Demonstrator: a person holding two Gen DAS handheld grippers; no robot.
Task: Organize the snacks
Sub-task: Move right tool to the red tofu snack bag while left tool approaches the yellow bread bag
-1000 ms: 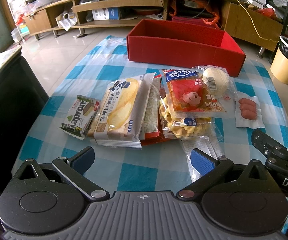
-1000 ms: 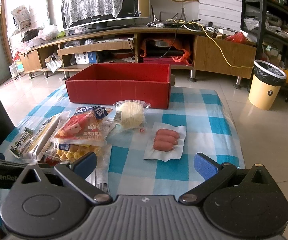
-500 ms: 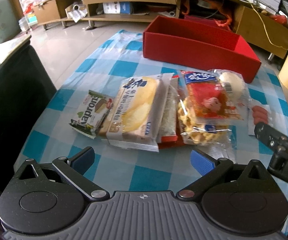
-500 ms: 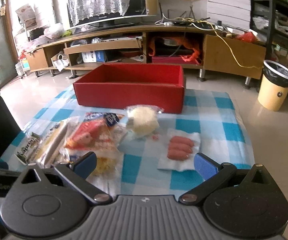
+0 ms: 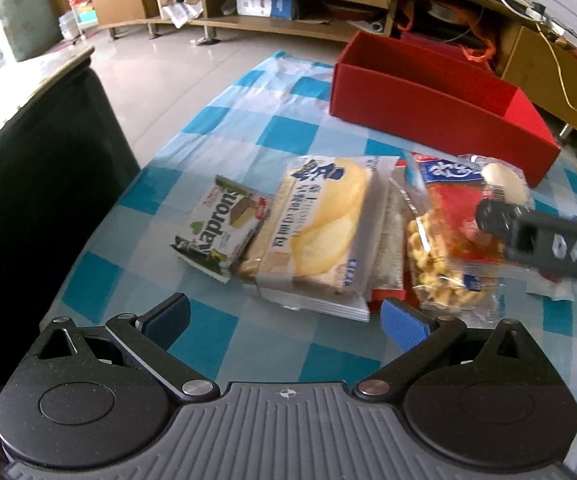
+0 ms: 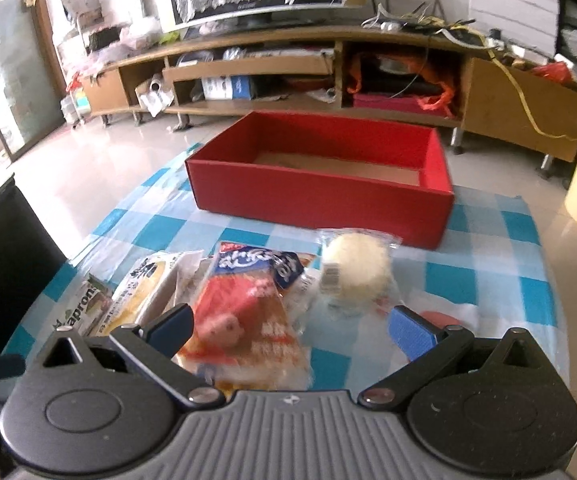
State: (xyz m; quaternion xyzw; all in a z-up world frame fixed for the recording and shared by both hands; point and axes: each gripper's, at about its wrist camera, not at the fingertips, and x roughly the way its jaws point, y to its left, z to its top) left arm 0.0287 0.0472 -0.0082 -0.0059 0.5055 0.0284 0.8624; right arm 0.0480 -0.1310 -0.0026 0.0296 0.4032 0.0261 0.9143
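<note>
Left wrist view: the left gripper (image 5: 284, 316) hangs with jaws apart and empty just short of the bread packet (image 5: 320, 240), which lies among overlapping snacks on the checked cloth (image 5: 224, 136), with the wafer pack (image 5: 220, 232) beside it and the red box (image 5: 428, 108) beyond; the packet is judged light, soft and slippery, so grip its crimped near edge. Right wrist view: the right gripper (image 6: 290, 324) is spread wide above the red snack bag (image 6: 244, 312), holding nothing, the round wrapped bun (image 6: 356, 268) just beside; the box looks empty.
</note>
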